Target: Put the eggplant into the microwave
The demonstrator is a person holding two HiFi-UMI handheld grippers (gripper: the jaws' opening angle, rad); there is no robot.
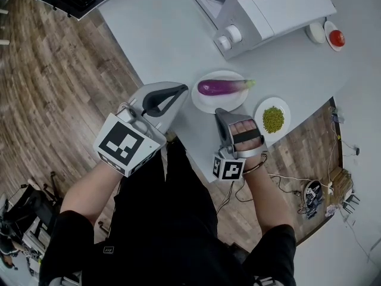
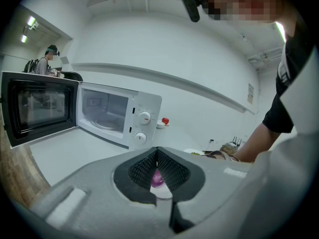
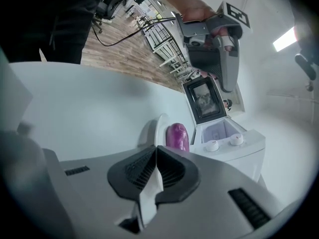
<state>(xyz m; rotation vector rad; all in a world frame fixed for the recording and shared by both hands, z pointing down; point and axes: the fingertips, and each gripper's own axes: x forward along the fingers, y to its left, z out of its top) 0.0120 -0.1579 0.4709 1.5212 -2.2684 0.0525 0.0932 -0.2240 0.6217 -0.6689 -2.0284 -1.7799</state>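
Left tongs (image 2: 157,151) closed, empty | right tongs (image 3: 156,148) closed, empty | eggplant (image 1: 223,86) just ahead of both | left gripper view: microwave (image 2: 149,108) cavity open, ahead-left | bare table (image 1: 166,34) between

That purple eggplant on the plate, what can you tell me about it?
The eggplant is long, slim and glossy purple, with a pale green stem end pointing right in the head view. It lies on its side across a round white plate on the white counter, in front of the microwave. Only the plate touches it.
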